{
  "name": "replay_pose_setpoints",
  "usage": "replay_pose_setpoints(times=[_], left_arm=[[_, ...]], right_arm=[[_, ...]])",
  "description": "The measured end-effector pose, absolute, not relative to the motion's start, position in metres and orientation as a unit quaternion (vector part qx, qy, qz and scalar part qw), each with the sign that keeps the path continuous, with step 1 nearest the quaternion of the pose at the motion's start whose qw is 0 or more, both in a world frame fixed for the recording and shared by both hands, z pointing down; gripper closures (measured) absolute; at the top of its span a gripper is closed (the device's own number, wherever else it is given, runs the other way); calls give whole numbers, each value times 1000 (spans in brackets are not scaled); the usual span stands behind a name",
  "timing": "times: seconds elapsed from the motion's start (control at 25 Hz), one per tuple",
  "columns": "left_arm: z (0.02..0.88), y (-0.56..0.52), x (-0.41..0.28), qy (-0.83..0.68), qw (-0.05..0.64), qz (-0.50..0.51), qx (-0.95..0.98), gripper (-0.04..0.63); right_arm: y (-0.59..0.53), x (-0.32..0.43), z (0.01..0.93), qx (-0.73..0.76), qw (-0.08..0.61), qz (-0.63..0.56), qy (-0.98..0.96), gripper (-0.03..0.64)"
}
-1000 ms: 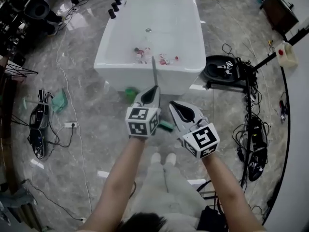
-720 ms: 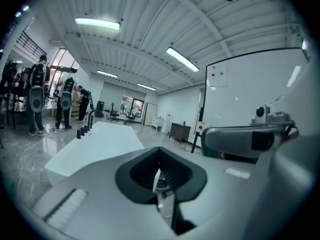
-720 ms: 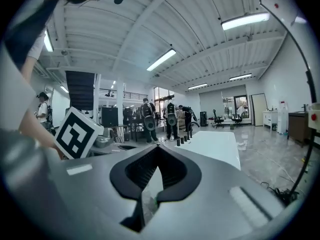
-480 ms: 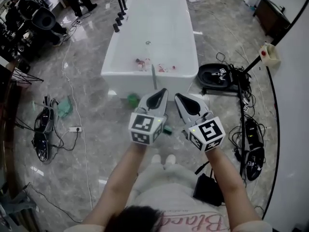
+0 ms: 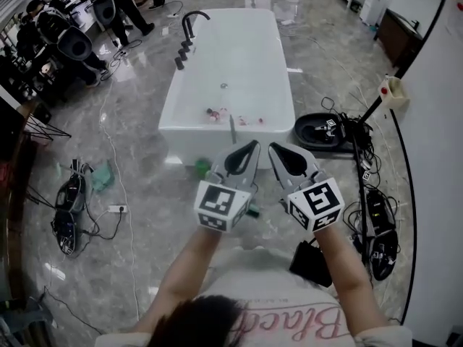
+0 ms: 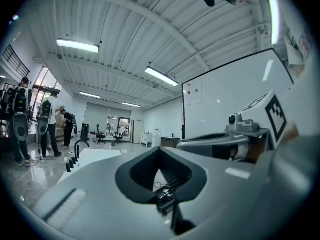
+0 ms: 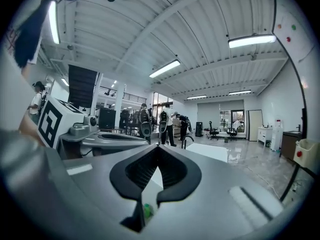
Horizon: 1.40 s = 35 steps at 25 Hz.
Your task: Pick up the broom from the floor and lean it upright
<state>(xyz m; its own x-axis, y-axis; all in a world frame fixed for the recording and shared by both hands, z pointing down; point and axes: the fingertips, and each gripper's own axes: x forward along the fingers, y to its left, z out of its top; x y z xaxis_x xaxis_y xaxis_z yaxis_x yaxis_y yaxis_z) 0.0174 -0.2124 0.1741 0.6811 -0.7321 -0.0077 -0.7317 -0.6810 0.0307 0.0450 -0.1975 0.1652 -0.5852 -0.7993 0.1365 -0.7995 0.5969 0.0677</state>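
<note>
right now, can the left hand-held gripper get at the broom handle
Probably yes: in the head view the handle rises just past the left hand-held gripper, with nothing seen between them. Its jaws are shut, though, so they would need to open first.

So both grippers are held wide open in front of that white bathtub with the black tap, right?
Not wide open: the left gripper and right gripper each have their jaws closed together, as the left gripper view and right gripper view show. They are indeed held in front of the white bathtub with the black tap.
</note>
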Motion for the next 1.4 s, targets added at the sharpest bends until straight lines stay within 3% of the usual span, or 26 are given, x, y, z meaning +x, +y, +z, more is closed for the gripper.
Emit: replay_pose_setpoints(times=[0.44,1.4], left_arm=[[144,-212,17,-391,8,-30,920,595],[144,-205,12,-381,23,-36,924,595]], right_arm=[[-198,42,144,460,53,-2,-886,615],[-186,43,149,490,85,-9,-867,617]])
